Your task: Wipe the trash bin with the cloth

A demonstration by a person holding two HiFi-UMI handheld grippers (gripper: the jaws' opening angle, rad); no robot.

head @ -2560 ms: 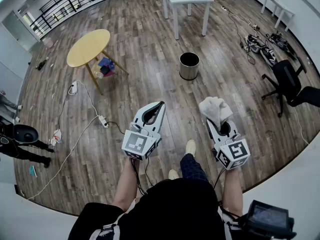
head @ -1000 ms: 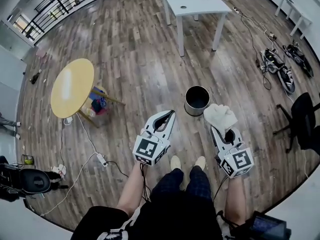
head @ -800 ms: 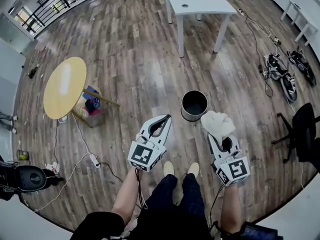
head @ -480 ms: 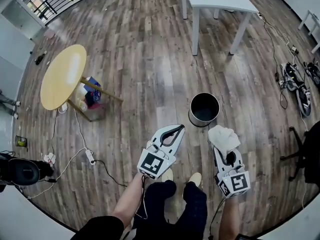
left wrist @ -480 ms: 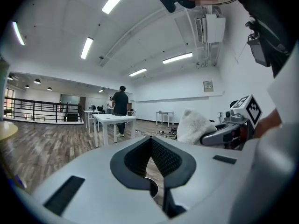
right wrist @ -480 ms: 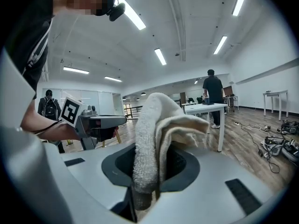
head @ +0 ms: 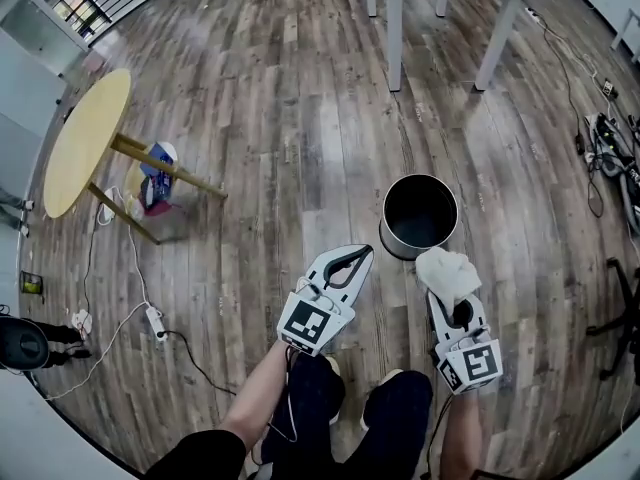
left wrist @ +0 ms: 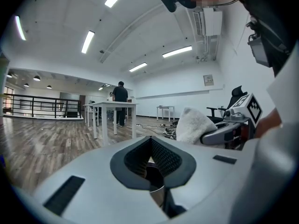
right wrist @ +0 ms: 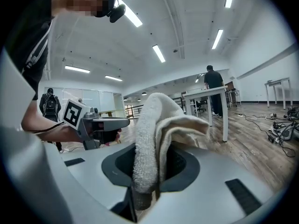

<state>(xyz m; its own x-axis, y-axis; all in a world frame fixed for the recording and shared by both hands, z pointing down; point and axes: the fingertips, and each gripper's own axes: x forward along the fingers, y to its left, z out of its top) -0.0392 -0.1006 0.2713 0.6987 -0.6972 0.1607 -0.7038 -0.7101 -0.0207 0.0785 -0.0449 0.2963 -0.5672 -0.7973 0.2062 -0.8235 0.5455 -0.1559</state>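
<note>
Only the head view shows the bin (head: 398,247): a round metal one, dark inside, standing upright on the wood floor just ahead of the person's feet. In that view the right gripper (head: 447,286) is held near the bin's near right side, with a bunched white cloth (head: 447,269) hiding its jaw tips. The cloth's edge lies just beside the bin's rim in the picture, and whether they touch cannot be told from above. The right gripper view settles the grip: the jaws of the right gripper (right wrist: 152,169) are clamped on the cloth (right wrist: 156,129), which stands up in a folded wad out of the dark pads. The left gripper (head: 360,256) hangs to the left of the bin. The left gripper view shows its jaws (left wrist: 150,146) drawn together at the tips with nothing held between the ribbed pads. That view also catches the cloth (left wrist: 192,124) and the right gripper (left wrist: 228,132) off to its right. The gripper views look level across the room and show a person (right wrist: 214,88) standing by a white table (right wrist: 208,96), of which the head view shows only the legs (head: 394,30). A round yellow table (head: 82,140) and floor cables (head: 118,333) show clearly from the head view.
</note>
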